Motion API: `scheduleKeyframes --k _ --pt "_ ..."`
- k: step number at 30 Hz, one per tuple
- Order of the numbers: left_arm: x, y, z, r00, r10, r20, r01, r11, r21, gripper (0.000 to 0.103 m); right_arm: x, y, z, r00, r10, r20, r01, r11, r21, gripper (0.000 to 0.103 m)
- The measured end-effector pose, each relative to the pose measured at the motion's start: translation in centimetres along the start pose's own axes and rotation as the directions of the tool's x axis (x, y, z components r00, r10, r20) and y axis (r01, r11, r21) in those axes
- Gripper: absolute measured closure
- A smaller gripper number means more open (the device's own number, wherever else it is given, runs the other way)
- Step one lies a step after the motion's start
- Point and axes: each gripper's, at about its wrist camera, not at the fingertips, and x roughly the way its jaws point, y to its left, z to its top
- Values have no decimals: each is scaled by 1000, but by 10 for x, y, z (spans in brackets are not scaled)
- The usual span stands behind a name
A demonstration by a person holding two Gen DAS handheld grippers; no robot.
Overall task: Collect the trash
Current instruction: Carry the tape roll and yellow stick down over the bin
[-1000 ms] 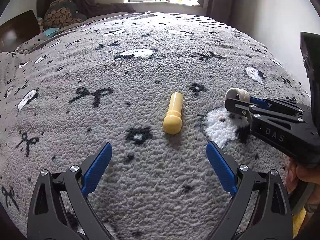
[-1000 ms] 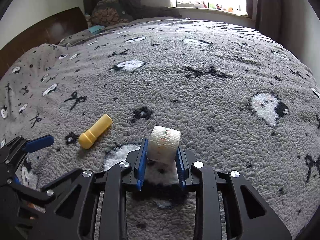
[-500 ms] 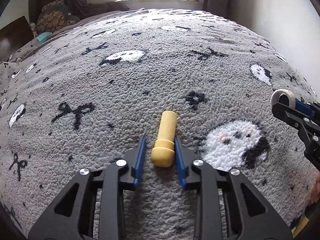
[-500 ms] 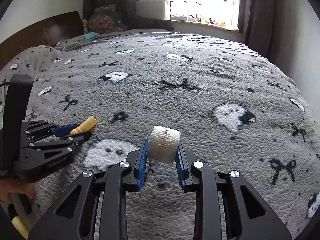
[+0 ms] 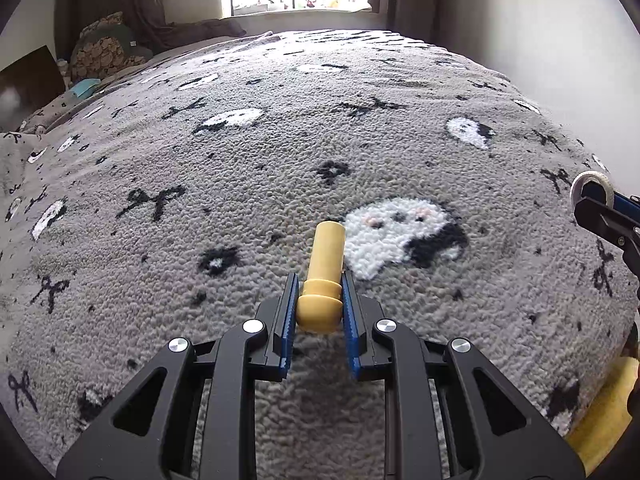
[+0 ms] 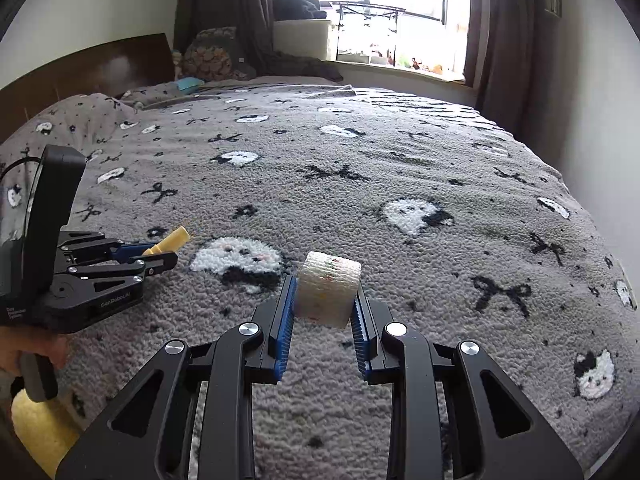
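Observation:
A yellow plastic tube with a wide cap is pinched at its cap end by my left gripper, just above the grey fleece blanket. In the right wrist view the same tube pokes out of the left gripper at the far left. A white roll of bandage tape sits between the blue pads of my right gripper, lifted off the blanket. That roll and the right gripper show at the right edge of the left wrist view.
The blanket with ghost, cat and bow patterns covers the whole bed. Pillows and a dark headboard lie at the far left, a window beyond the bed. A yellow object sits low by the bed's near edge.
My left gripper moved up to the yellow tube, shut on its cap end and raised it slightly. My right gripper, holding the white roll, lifted and drew away to the right.

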Motion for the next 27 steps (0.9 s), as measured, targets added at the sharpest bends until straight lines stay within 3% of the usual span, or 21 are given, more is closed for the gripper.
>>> scheduleKeyframes --k 16,27 --pt "-118 -71 -61 986 -87 144 79 995 66 84 -106 -14 -58 996 -32 84 32 999 3 76" --pt "-153 -95 -134 979 -152 137 144 988 61 84 -149 -4 -112 997 -8 82 10 1000 -19 76"
